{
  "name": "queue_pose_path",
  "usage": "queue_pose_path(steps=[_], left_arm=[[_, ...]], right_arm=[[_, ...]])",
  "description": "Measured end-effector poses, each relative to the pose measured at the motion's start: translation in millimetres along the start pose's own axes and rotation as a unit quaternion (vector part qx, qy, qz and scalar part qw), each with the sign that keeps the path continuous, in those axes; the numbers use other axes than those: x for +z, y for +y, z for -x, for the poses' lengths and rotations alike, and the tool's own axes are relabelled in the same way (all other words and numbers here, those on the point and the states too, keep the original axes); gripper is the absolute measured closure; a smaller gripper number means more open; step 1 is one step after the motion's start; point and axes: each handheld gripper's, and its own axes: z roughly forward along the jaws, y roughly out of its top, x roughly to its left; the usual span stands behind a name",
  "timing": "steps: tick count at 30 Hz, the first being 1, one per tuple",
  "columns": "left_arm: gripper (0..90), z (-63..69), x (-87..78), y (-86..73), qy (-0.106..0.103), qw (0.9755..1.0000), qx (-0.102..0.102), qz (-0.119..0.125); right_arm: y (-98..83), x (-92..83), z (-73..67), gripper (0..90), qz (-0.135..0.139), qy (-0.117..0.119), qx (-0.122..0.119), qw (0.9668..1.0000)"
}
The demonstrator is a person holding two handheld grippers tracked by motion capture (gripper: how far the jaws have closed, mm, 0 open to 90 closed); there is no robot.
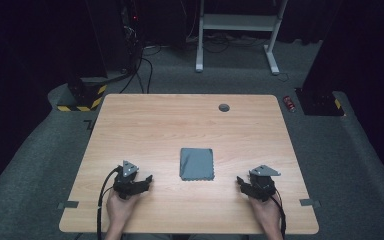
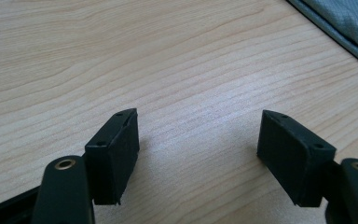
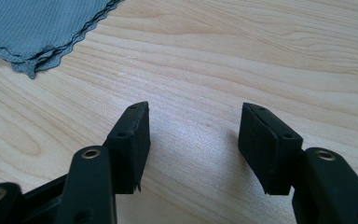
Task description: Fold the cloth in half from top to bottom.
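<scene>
A folded grey cloth (image 1: 197, 163) lies flat near the middle of the wooden table (image 1: 180, 125). My left gripper (image 1: 147, 178) rests low over the table to the cloth's left, its jaws apart over bare wood. In the left gripper view the left gripper (image 2: 198, 140) is open and an edge of the cloth (image 2: 349, 23) sits at the upper right. My right gripper (image 1: 239, 180) rests to the cloth's right. In the right gripper view the right gripper (image 3: 193, 135) is open with nothing between its pads, and the cloth's wavy corner (image 3: 42, 28) lies at the upper left.
A round grey grommet (image 1: 224, 107) sits in the table's far edge. Beyond the table are a white desk frame (image 1: 237, 30), cables on the carpet, a small red can (image 1: 289, 103), and black bases with yellow-black striping (image 1: 82, 97). Tape tabs mark the near corners.
</scene>
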Motion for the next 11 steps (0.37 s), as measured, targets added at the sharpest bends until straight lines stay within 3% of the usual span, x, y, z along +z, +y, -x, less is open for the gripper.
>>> queue_pose_path(steps=[11], left_arm=[[29.2, -0.1, 0.0, 0.0, -0.001, 1.0000, 0.002, -0.001]], right_arm=[[0.0, 0.1, 0.0, 43.3, 0.000, 0.000, 0.000, 1.0000]])
